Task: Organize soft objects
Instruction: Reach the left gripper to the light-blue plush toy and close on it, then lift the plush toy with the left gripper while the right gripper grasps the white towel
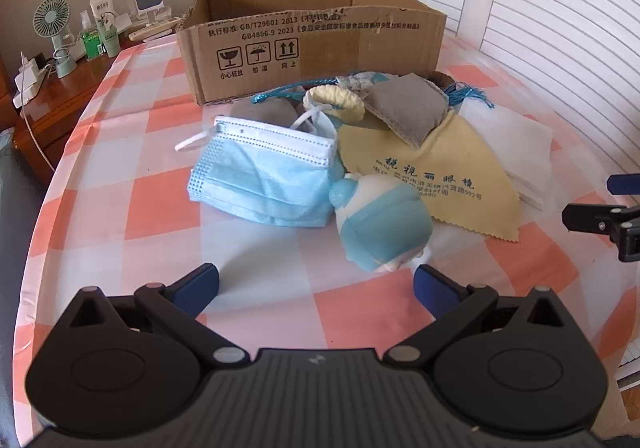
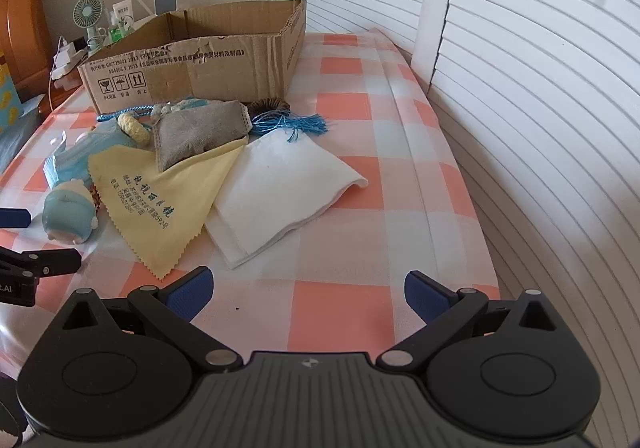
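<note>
A pile of soft things lies in front of an open cardboard box (image 1: 312, 43) (image 2: 192, 71). It holds a blue face mask (image 1: 264, 175), a blue and white plush toy (image 1: 380, 219) (image 2: 70, 213), a yellow lens cloth (image 1: 432, 175) (image 2: 160, 191), a grey pouch (image 1: 412, 107) (image 2: 200, 131), a cream ring (image 1: 334, 99), a blue tassel cord (image 2: 288, 123) and a folded white cloth (image 2: 280, 191). My left gripper (image 1: 316, 288) is open and empty, just short of the plush toy. My right gripper (image 2: 308, 292) is open and empty, short of the white cloth.
The table wears a pink and white checked cloth (image 1: 140, 207). A wooden side table at the far left carries a small fan (image 1: 52, 23), bottles and chargers. White louvred doors (image 2: 540, 107) run along the right.
</note>
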`<state>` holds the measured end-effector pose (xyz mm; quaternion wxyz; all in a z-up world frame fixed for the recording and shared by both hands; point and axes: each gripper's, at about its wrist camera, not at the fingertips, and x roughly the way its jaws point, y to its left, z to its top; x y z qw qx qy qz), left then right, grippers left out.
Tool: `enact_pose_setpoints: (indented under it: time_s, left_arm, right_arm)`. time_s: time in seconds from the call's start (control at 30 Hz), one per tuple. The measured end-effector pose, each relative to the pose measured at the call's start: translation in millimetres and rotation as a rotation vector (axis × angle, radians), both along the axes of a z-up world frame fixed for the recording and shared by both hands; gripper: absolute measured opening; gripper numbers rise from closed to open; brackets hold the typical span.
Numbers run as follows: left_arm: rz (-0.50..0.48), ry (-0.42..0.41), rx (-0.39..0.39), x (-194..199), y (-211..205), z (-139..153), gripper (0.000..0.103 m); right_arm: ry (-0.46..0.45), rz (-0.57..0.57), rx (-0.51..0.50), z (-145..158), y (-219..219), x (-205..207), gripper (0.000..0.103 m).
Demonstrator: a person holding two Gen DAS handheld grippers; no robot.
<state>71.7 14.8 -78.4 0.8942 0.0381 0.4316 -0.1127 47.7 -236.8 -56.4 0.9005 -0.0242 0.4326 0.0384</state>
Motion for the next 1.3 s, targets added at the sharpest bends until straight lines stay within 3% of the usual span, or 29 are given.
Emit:
enact_pose_setpoints:
  time_s: [0.37,0.47,0.5,0.67,0.87,0.9,0.93,1.3]
  left_arm:
    - [-0.027,-0.065,0.02,-11,1,1,0.101]
    - [-0.077,-0.139,0.031,-17,-5,12,0.099]
    - [-0.094,-0.158,0.03,-17,-7,16,0.097]
    - [-0.145,-0.184,0.031,-18,-19,22,0.068]
    - [-0.147,-0.171,0.035,-11,-26,15,0.065]
    - [-0.145,-0.168,0.026,-9,-26,14,0.062]
    - [-0.144,-0.166,0.018,-7,-26,14,0.05]
    - [-0.129,-0.14,-0.028,-11,-18,18,0.047]
  right_arm:
    - [-0.023,0.056,-0.006,-16,-2,-4,0.103]
    - [-0.025,0.053,-0.005,-16,-2,-4,0.103]
    - [-0.025,0.051,-0.005,-16,-2,-4,0.103]
    - [-0.039,0.049,-0.004,-16,-2,-6,0.103]
    - [-0.059,0.058,0.0,-18,-3,-9,0.103]
    - [-0.061,0.059,0.0,-18,-3,-9,0.103]
    - [-0.062,0.06,0.0,-18,-3,-10,0.103]
    - [-0.064,0.09,-0.012,-16,-3,-9,0.103]
